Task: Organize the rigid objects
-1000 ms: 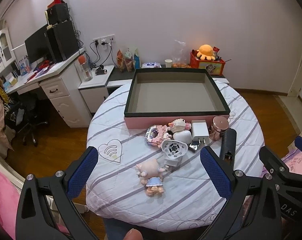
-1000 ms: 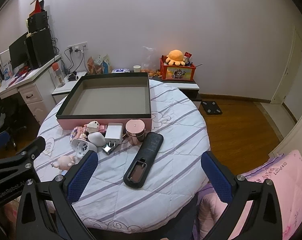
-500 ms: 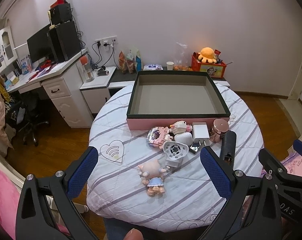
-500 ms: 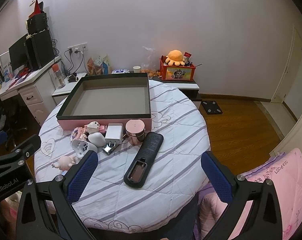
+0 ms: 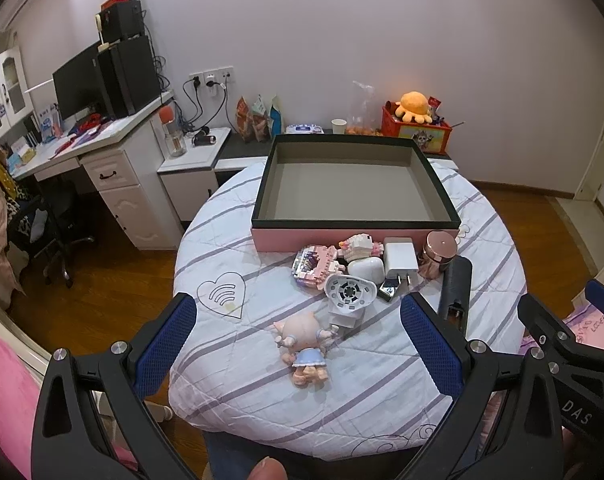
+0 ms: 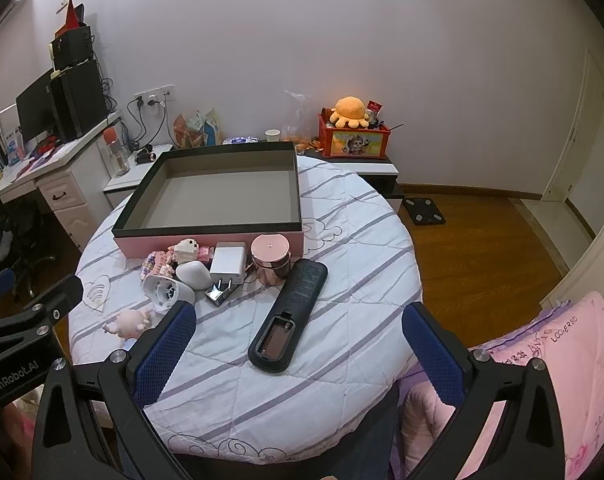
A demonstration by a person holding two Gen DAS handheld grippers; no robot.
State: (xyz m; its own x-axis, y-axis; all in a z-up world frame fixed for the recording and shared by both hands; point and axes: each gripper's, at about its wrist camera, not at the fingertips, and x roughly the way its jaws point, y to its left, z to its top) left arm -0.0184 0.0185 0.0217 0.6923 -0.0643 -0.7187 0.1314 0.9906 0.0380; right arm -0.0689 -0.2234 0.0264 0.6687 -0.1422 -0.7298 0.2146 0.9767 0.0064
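Both grippers hang over the near edge of the round table (image 5: pixel 222 380), the left gripper (image 5: pixel 298 344) and right gripper (image 6: pixel 298 344) each spread wide and holding nothing, having barely drifted in the last second. Only the right view shows the floor scale (image 6: pixel 424 210); the left view shows the doll (image 5: pixel 304 340) whole. The black remote (image 6: pixel 290 314) lies battery bay up, its long axis running from near the grippers toward the pink box (image 6: pixel 222 240), beside the copper jar (image 6: pixel 270 258).
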